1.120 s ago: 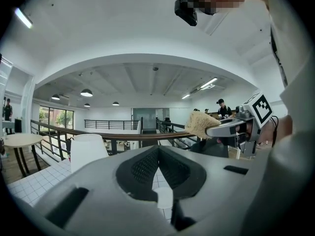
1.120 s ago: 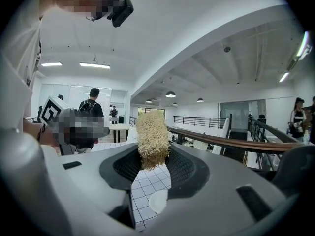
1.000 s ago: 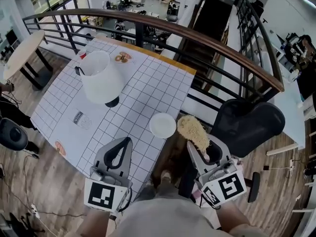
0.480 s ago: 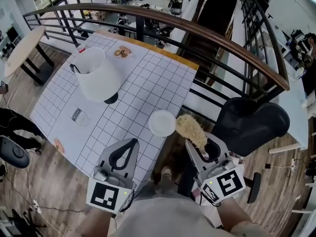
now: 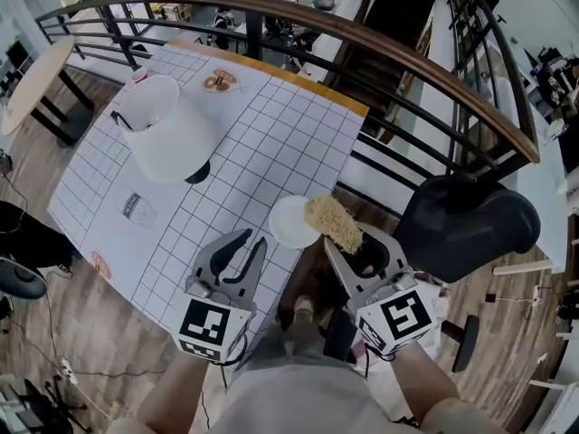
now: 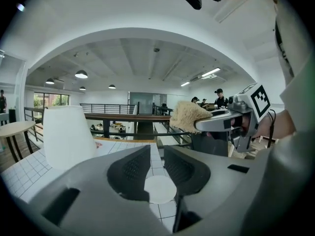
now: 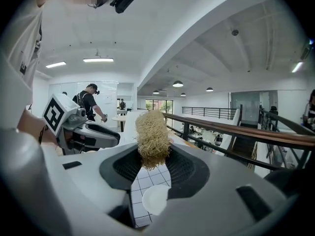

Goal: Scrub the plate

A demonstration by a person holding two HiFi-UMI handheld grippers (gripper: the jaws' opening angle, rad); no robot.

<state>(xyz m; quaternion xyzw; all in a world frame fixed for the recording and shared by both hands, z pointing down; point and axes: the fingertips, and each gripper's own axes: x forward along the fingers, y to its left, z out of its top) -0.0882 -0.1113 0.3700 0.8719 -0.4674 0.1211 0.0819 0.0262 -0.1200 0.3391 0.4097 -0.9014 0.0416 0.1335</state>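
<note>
Head view: a desk (image 5: 271, 143) with a white grid sheet fills the upper left. The small white plate (image 5: 289, 221) lies flat near the desk's edge closest to the person, at about 5 o'clock on the sheet. A tall white container (image 5: 167, 138) stands well apart from the plate, toward 10 o'clock. The left tongs (image 5: 254, 240) are at the plate's 7 o'clock, just beside it, tips pointing toward it with a narrow gap between them. The right tongs (image 5: 348, 247) come in from 4 o'clock and clamp a straw-coloured scrubber (image 5: 333, 222), which overlaps the plate's rim at 3 o'clock. Whether they touch cannot be told. A dark railing (image 5: 380, 57) curves behind the desk, and a black chair (image 5: 461, 224) stands at 3 o'clock.

Left gripper view: the jaws stand slightly apart with nothing gripped. The plate (image 6: 160, 188) shows on the desk beyond the gap. The scrubber (image 6: 189, 116) in the right tongs is at 1 o'clock, the container (image 6: 66, 136) at 9 o'clock.

Right gripper view: the jaws are closed on the scrubber (image 7: 153, 139), which stands up between them. The plate (image 7: 155, 199) lies below at 6 o'clock, and the left tongs (image 7: 110, 137) reach in from 9 o'clock.
</note>
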